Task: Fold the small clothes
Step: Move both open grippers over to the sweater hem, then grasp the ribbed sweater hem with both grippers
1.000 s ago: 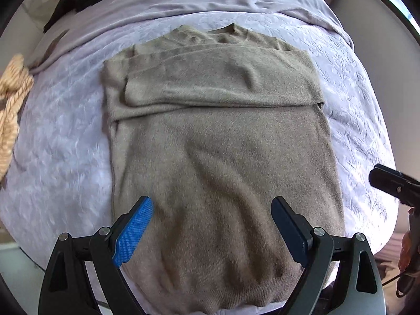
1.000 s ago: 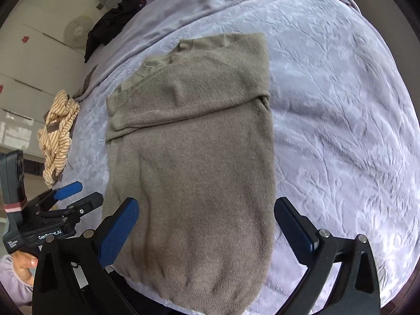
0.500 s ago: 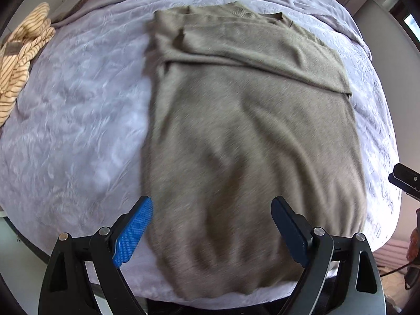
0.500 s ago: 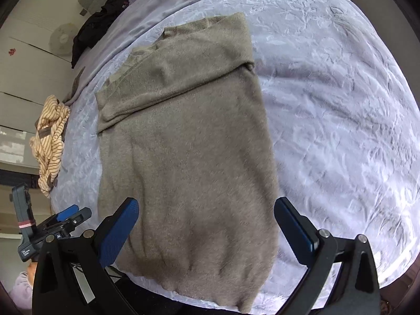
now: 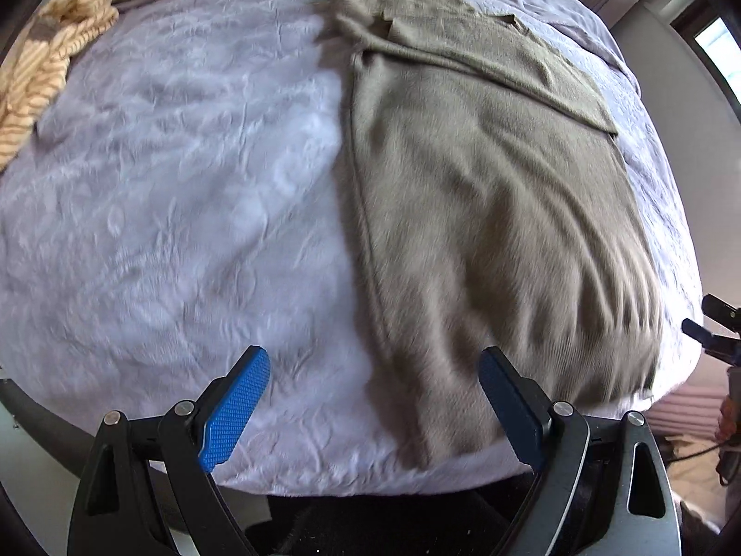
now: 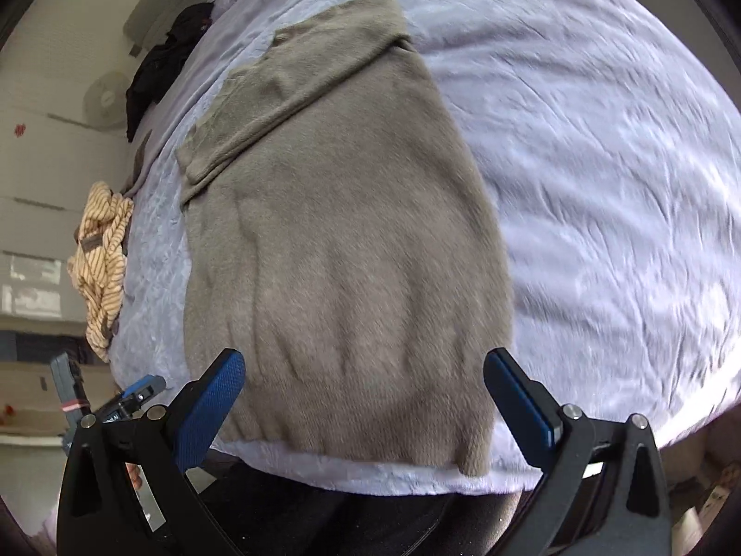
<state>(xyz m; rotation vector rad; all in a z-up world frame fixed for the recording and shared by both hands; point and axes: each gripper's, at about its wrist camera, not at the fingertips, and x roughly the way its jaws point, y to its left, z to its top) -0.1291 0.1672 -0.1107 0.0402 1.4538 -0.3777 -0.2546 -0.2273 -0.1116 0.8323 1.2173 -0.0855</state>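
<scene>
An olive-brown sweater (image 5: 486, 194) lies flat on a pale lilac bedspread (image 5: 185, 213), sleeves folded across the chest, hem toward me at the bed's near edge. My left gripper (image 5: 375, 394) is open and empty, above the hem's left corner. In the right wrist view the sweater (image 6: 342, 250) fills the middle. My right gripper (image 6: 363, 394) is open and empty, over the hem's right part. The left gripper's tips (image 6: 139, 394) show at the lower left there.
A yellow striped garment (image 5: 41, 65) lies crumpled at the bed's left side, also in the right wrist view (image 6: 102, 268). A black garment (image 6: 162, 60) lies at the head of the bed. A white fan (image 6: 106, 97) stands by the wall.
The left gripper has shifted left and lower, so the sweater now sits right of its centre. The right gripper has come down closer to the hem. Both stay open.
</scene>
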